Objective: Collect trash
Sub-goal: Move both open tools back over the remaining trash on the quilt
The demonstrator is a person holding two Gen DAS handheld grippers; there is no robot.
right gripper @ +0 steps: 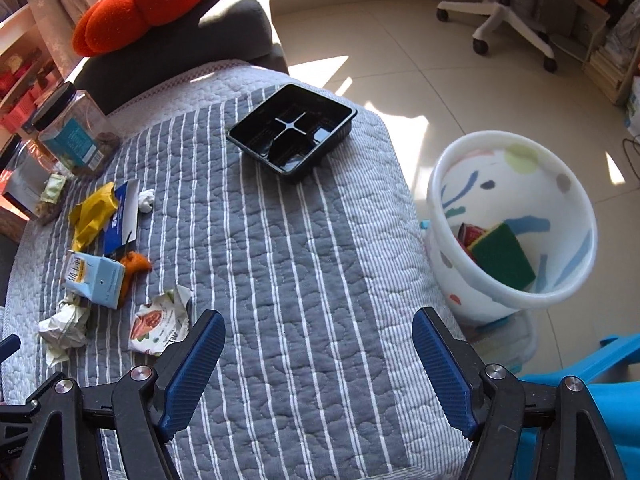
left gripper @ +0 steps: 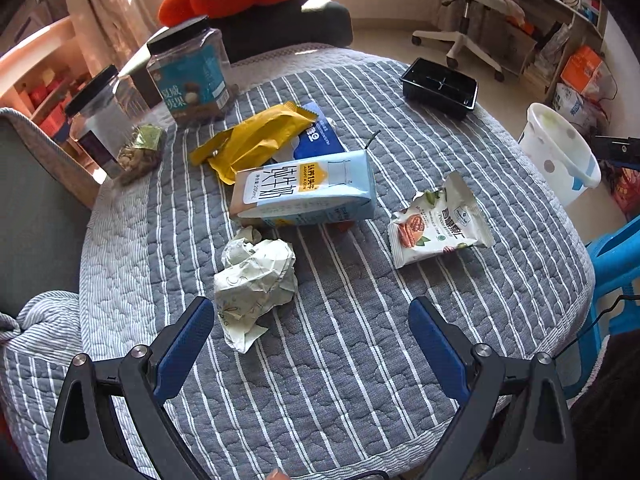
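In white bin (right gripper: 516,296): green sponge (right gripper: 504,258); black tray (right gripper: 294,128) empty.

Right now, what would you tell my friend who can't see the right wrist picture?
An open right gripper hovers over a striped quilt, holding nothing. A white bin with a green sponge inside stands on the floor to its right; wrappers and a milk carton lie to its left.

Sunlight falls in patches on the pale tiled floor (right gripper: 400,40) ahead of the fingers. A white office chair (left gripper: 460,8) stands far ahead, with cluttered shelves (left gripper: 560,20) beyond it to the right.
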